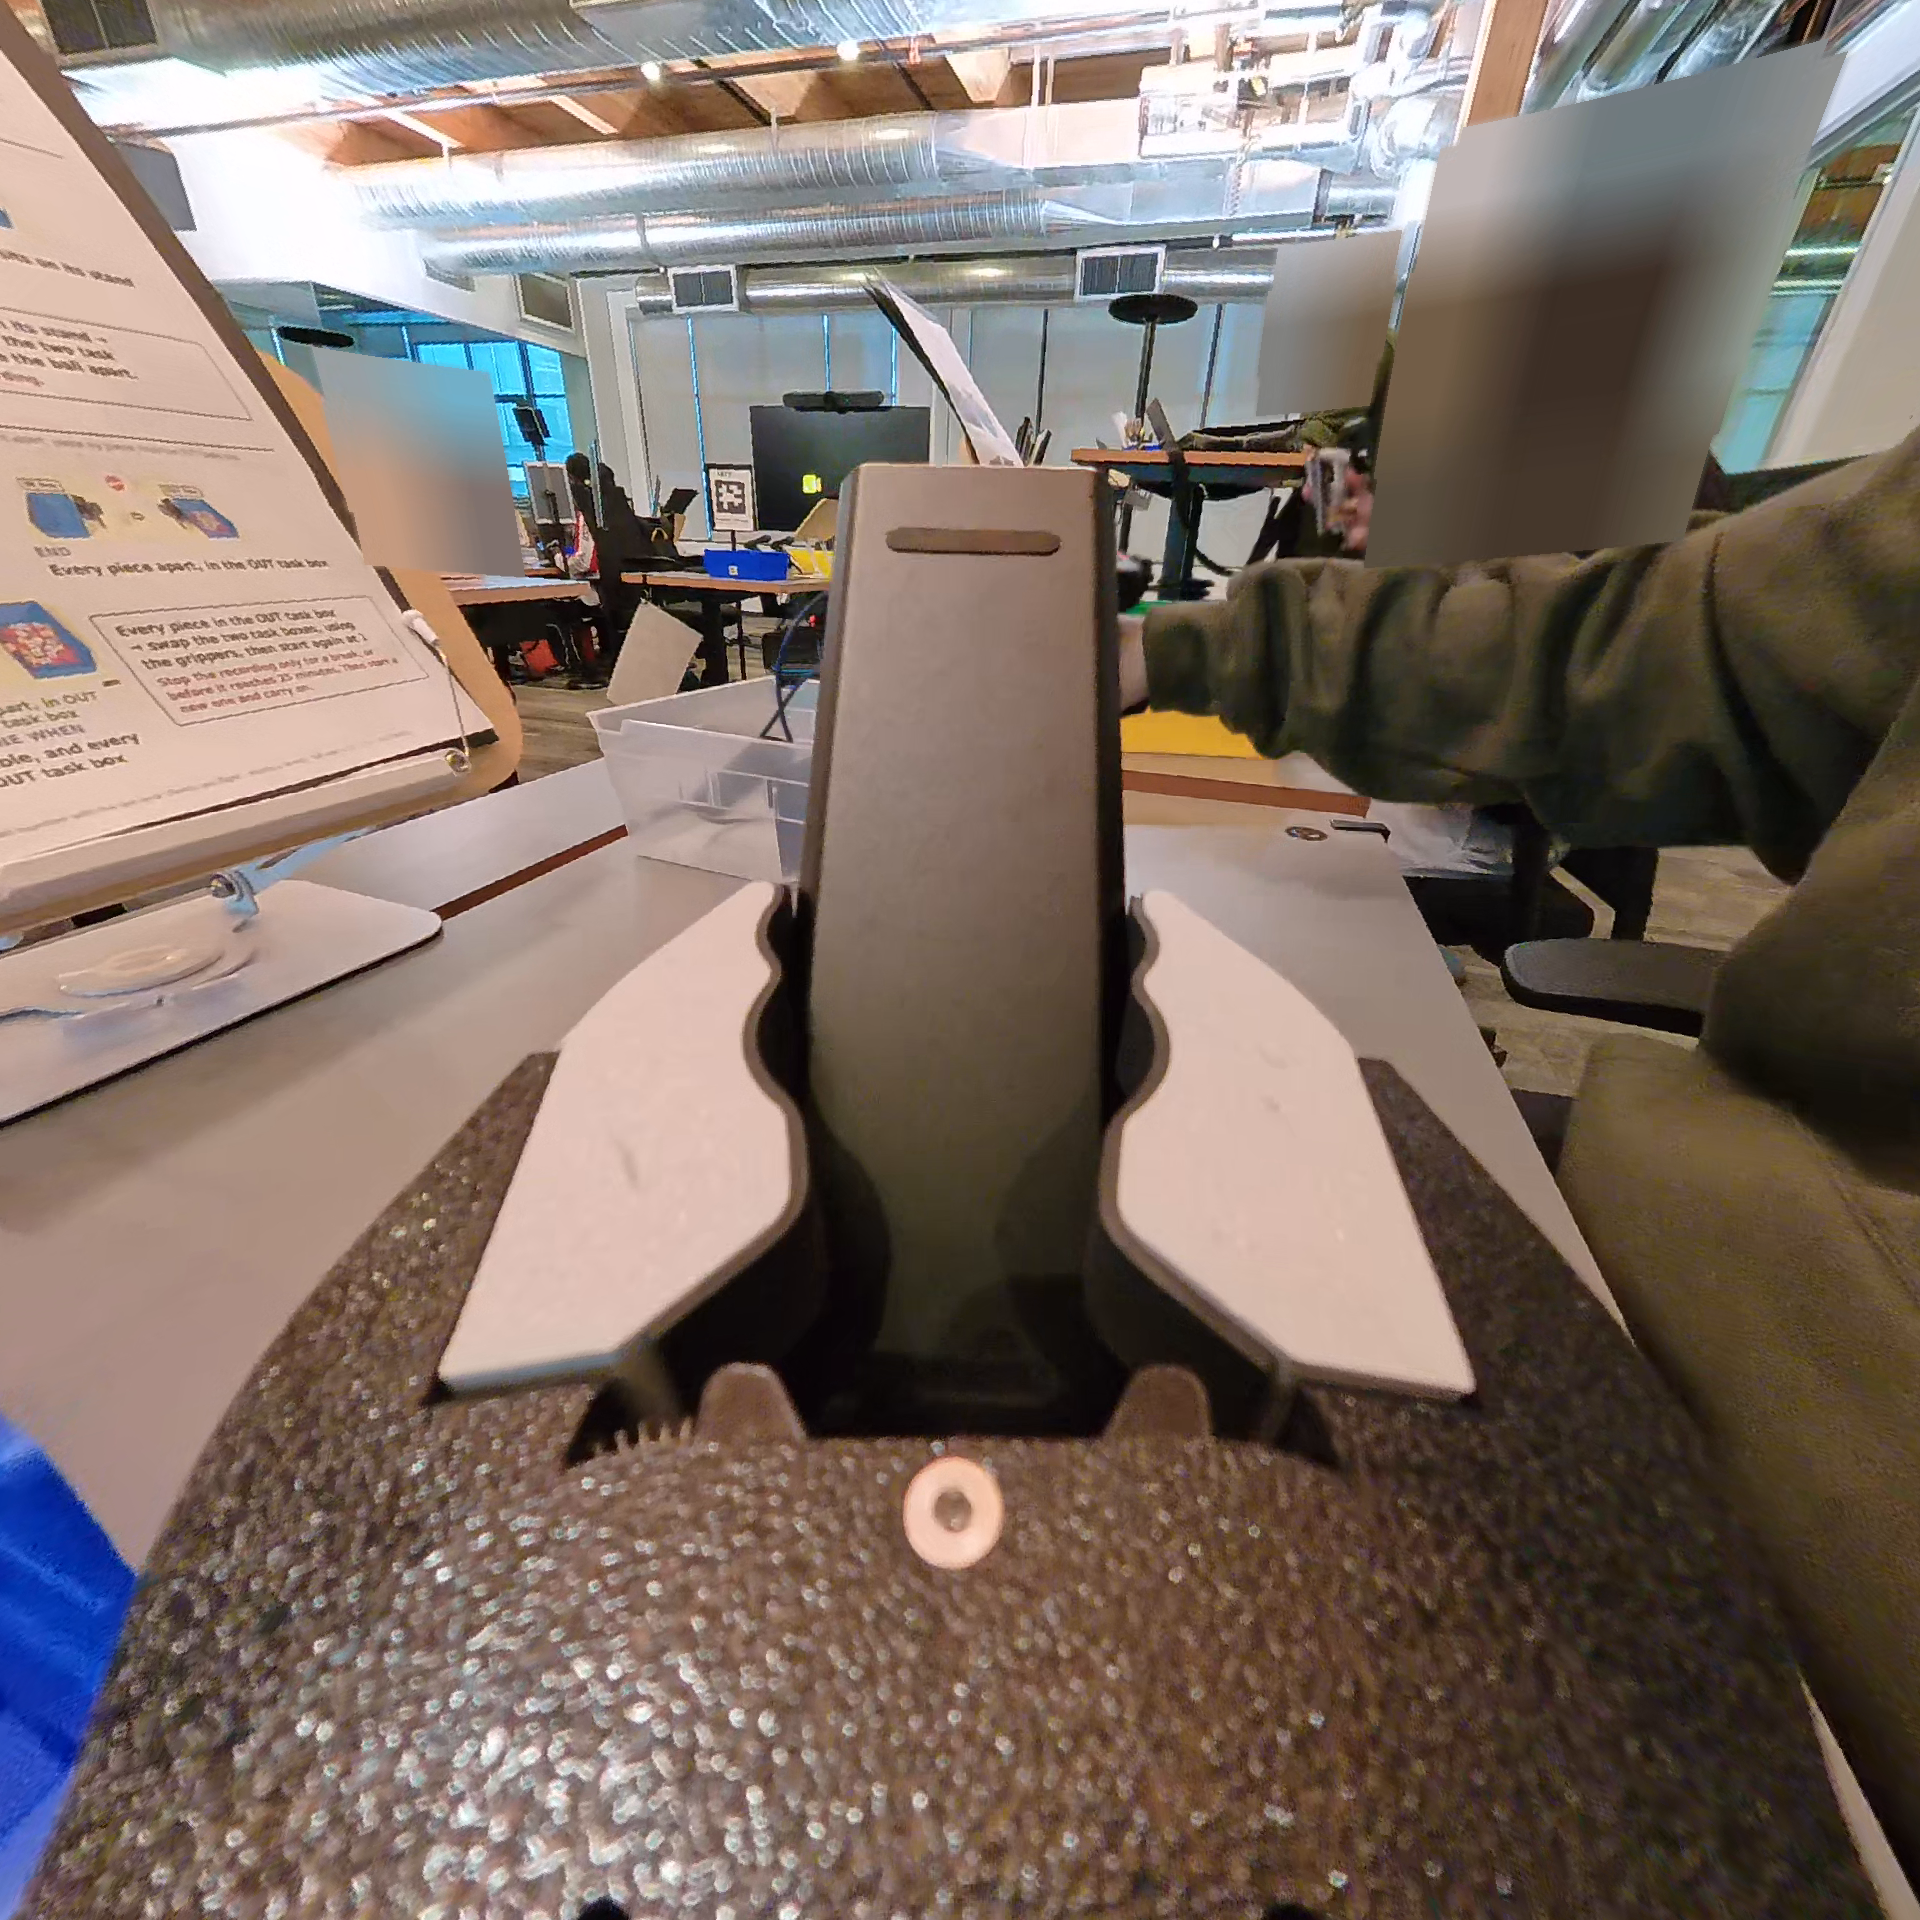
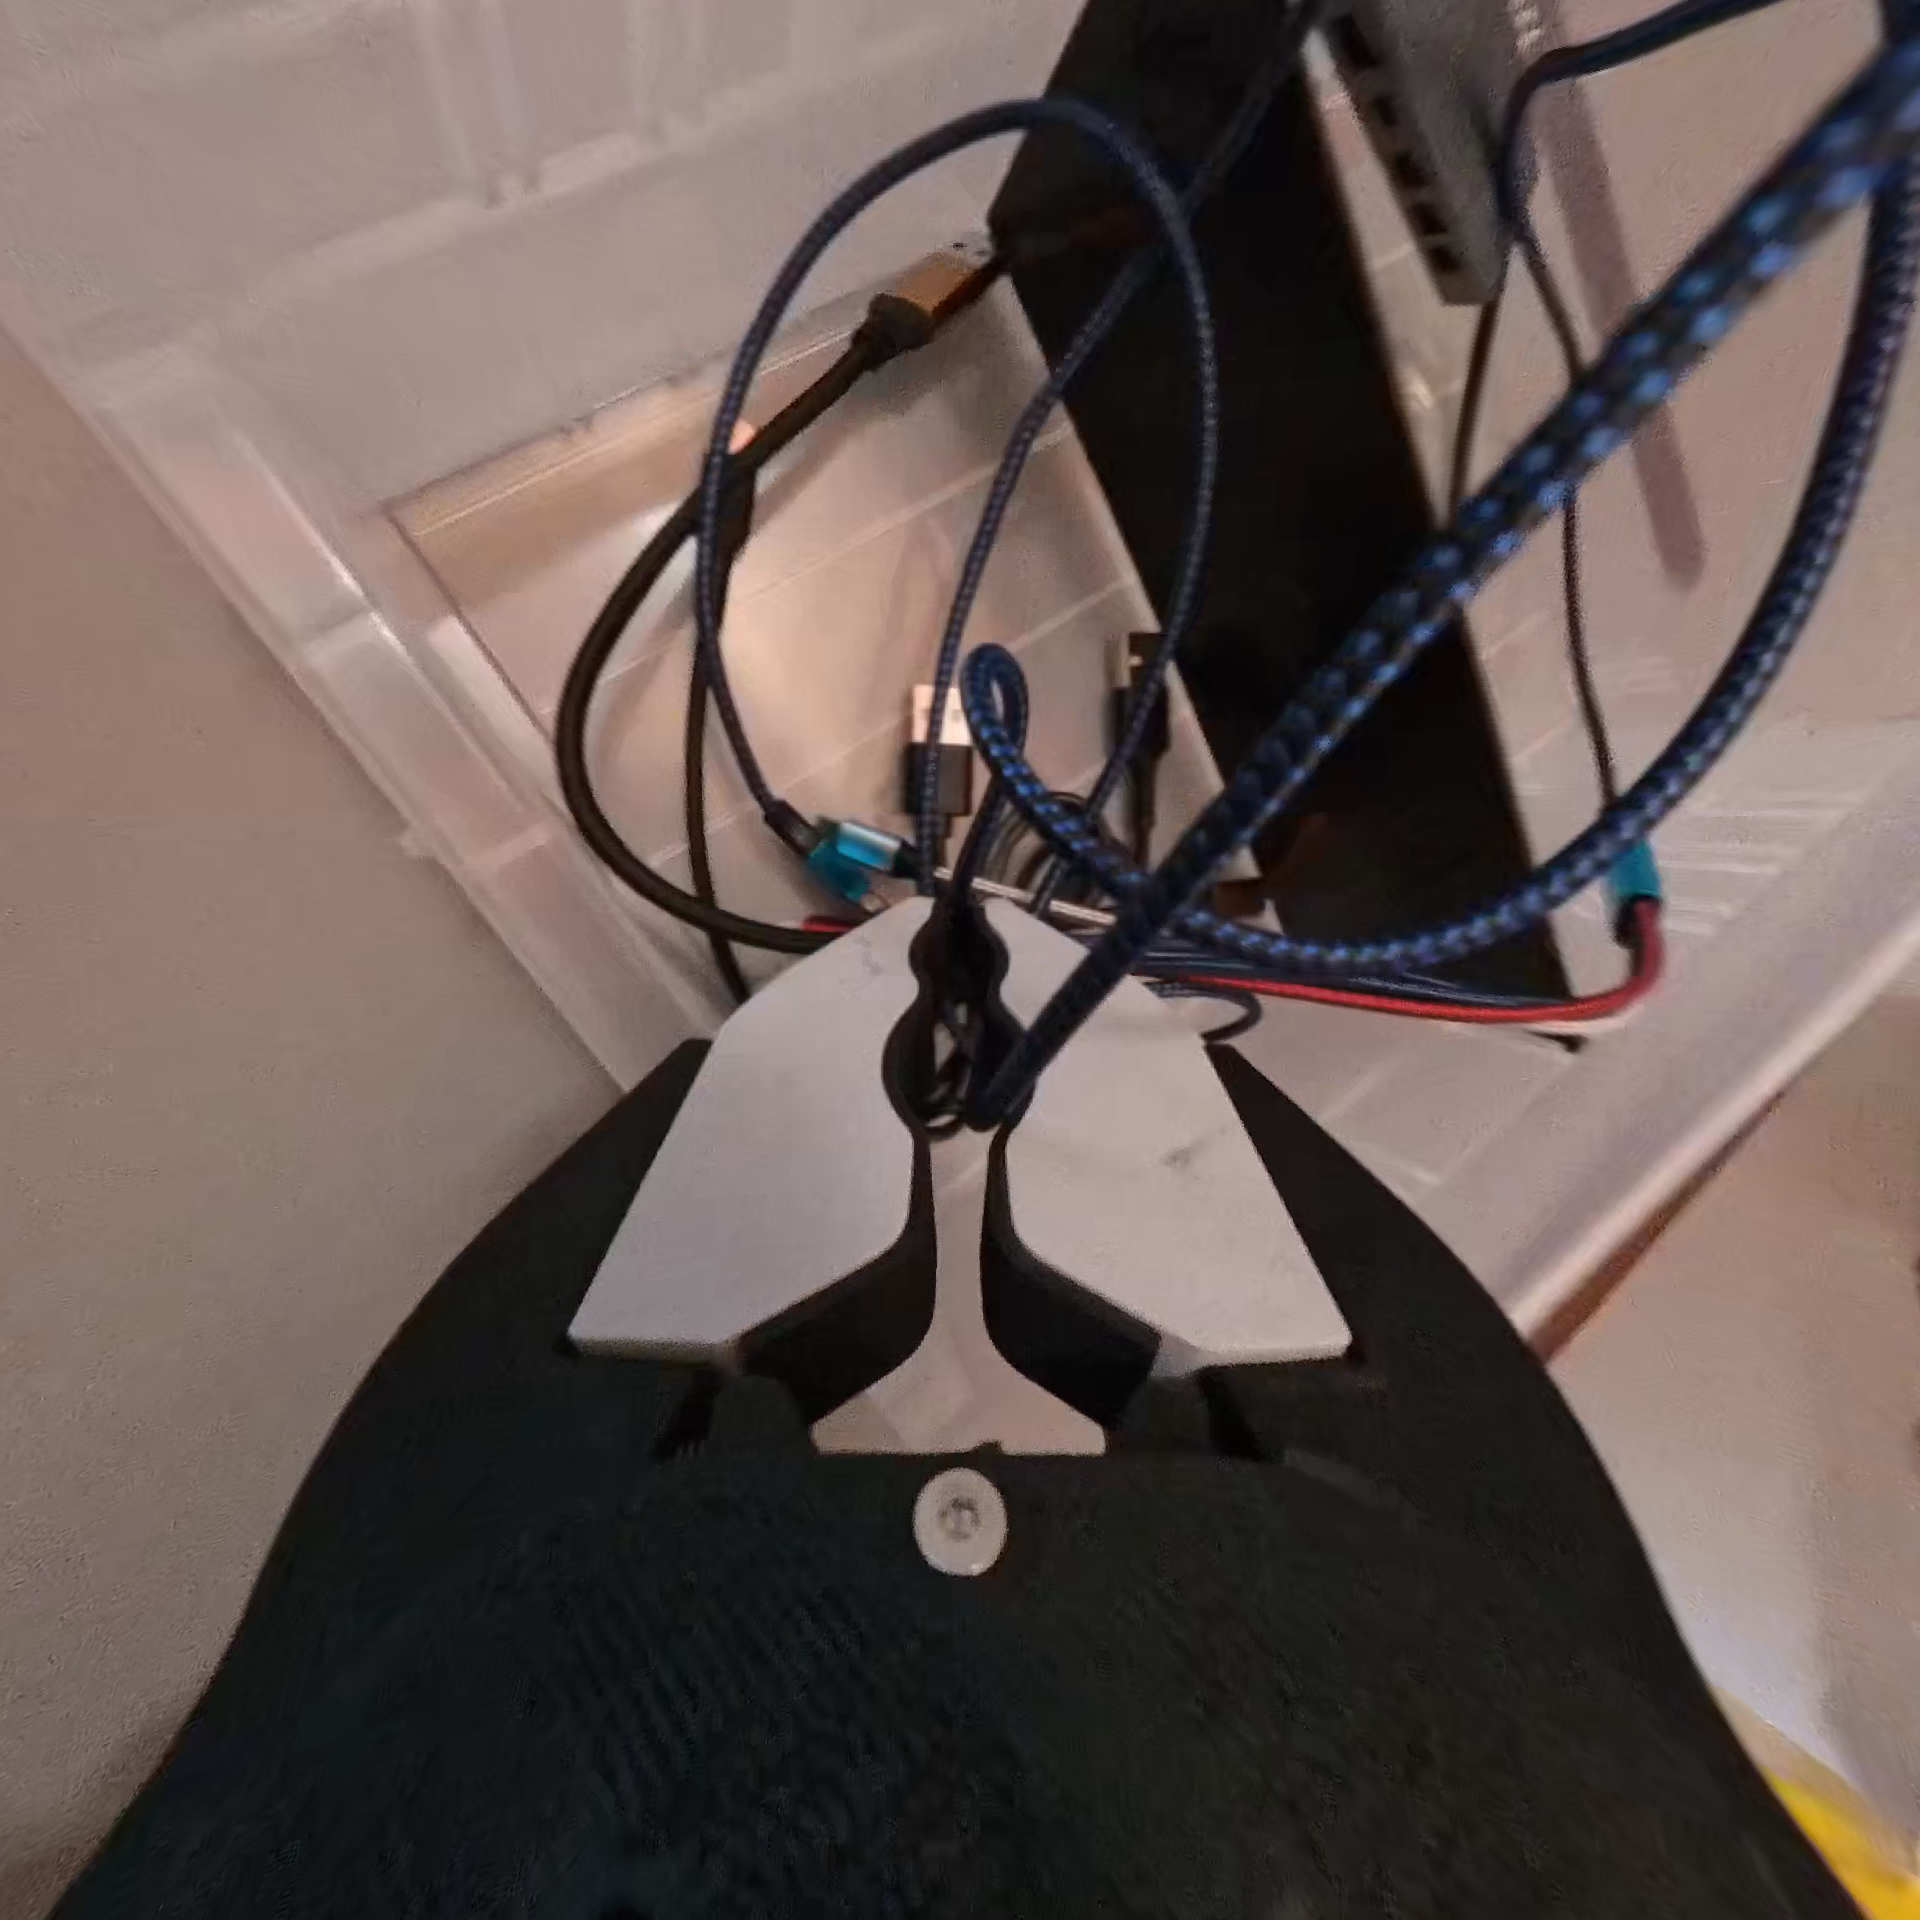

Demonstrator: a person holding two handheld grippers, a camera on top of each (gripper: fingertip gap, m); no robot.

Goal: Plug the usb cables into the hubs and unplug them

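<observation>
In the left wrist view my left gripper [image 1: 961, 914] is shut on a long dark grey hub [image 1: 961, 727] that sticks out forward, with a slot near its far end. In the right wrist view my right gripper [image 2: 956, 935] is shut on a loop of blue braided USB cable [image 2: 1558, 488], over a clear plastic bin [image 2: 343, 644]. In the bin lie tangled cables, a teal plug [image 2: 847, 847] and a silver plug [image 2: 935, 717]. A gold plug [image 2: 935, 286] sits at the end of a long black hub [image 2: 1299, 520]. A grey hub [image 2: 1444, 156] with a row of ports lies at the top right.
The clear bin [image 1: 696, 769] stands at the far table edge, and a green-sleeved arm [image 1: 1455, 675] reaches toward it. A document stand [image 1: 156, 520] with a printed sheet is on the left. A blue bin [image 1: 42, 1610] is at the lower left. A chair [image 1: 1610, 977] is on the right.
</observation>
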